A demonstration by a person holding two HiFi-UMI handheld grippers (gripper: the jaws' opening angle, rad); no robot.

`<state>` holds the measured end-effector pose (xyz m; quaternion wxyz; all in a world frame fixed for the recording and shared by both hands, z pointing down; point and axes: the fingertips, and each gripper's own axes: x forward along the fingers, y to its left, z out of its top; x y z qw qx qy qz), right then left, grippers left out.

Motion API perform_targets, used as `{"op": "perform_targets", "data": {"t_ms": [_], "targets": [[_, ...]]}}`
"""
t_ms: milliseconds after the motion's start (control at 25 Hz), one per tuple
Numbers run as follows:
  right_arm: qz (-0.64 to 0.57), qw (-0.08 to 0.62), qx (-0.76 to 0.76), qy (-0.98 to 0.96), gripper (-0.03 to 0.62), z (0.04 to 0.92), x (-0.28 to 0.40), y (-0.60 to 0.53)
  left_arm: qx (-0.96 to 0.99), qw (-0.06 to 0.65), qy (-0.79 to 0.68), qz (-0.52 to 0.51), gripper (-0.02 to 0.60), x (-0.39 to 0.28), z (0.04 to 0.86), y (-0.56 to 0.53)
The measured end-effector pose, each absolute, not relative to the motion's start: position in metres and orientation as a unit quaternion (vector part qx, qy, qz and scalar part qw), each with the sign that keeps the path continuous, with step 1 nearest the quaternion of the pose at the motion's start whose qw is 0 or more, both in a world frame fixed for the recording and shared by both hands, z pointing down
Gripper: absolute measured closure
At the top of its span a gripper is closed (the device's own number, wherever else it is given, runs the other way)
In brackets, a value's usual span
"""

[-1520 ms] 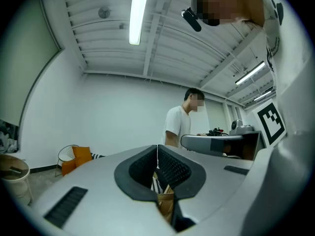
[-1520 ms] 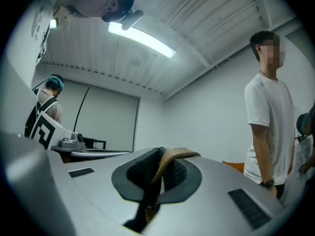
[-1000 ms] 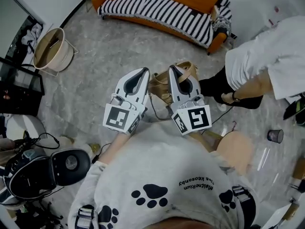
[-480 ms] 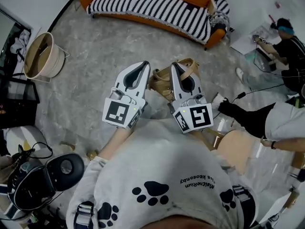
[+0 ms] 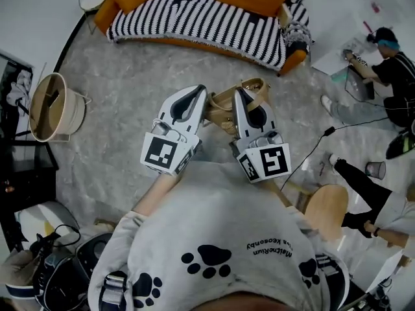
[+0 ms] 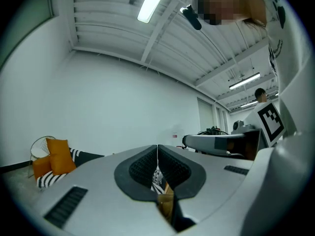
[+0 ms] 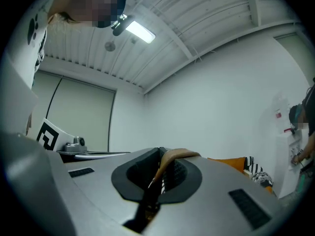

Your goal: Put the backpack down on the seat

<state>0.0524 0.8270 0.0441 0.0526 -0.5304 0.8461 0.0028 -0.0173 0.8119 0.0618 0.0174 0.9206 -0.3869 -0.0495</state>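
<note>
Held the tan backpack up off the grey marbled floor, slung between the two tongs, right in front of the chest. Not down on any seat yet. Had the left tongs pinched together right to the tips, with a sliver of tan backpack material caught low in the gap. Same deal with the right tongs: clamped tight on a tan strap looped up and over the tip. Kept both tongs level, side by side, close but apart. Further out, faced an orange sofa under a black-and-white striped throw, well apart from the backpack. Spotted a round beige basket off to the left, a round wooden stool lower right, and a person sitting on the floor at upper right.
</note>
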Motion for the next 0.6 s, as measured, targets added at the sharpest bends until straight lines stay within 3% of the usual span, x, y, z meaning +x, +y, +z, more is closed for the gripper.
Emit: {"op": "perform_targets", "data": {"t_ms": [600], "targets": [[-0.030,0.041,-0.542,0.839,0.562,0.081,0.026,0.750,0.924,0.052,-0.375,-0.059,0.560,-0.050,0.098,0.734]]}}
